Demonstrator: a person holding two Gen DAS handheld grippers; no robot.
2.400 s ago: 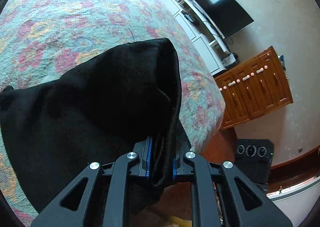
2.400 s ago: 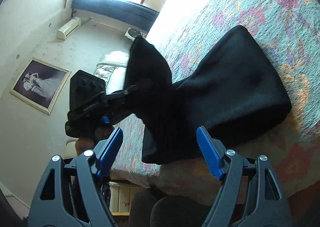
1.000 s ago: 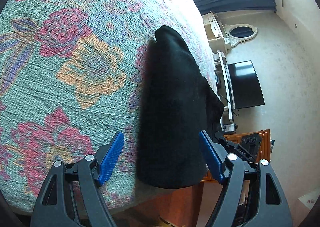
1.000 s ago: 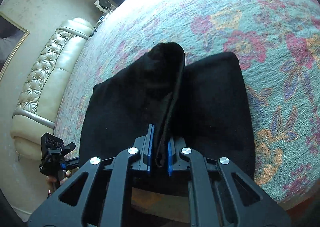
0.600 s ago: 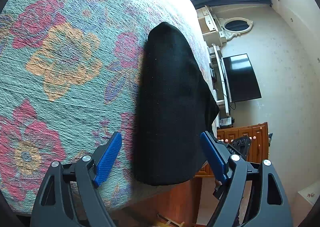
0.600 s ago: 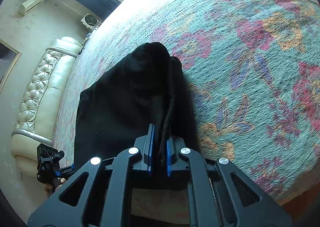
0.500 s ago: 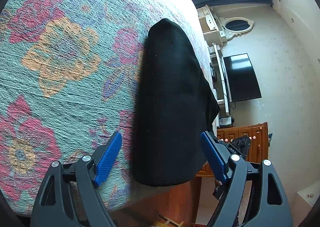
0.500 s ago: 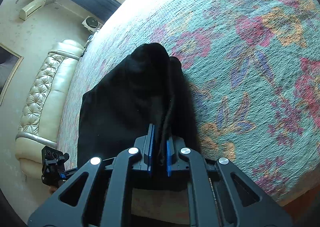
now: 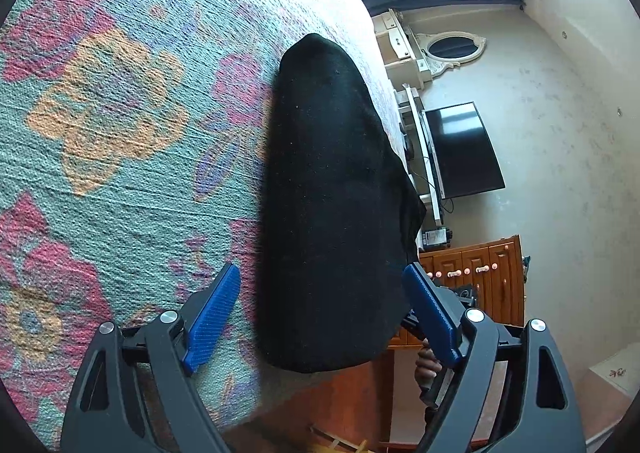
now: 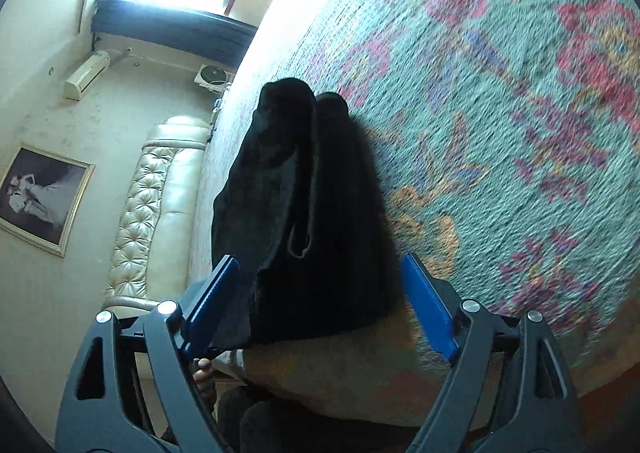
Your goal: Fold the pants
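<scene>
Logging black pants (image 9: 332,189), folded, on the floral bedspread (image 9: 100,101) at the bed's near edge, long axis running away from me; left claw (image 9: 322,317) and right claw (image 10: 316,309) both opening, straddling it, gripping nothing.

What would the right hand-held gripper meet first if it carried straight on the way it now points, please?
Most likely the folded black pants, lying between the opening jaws of the right hand-held gripper on the floral bedspread; depth is hard to judge.
</scene>
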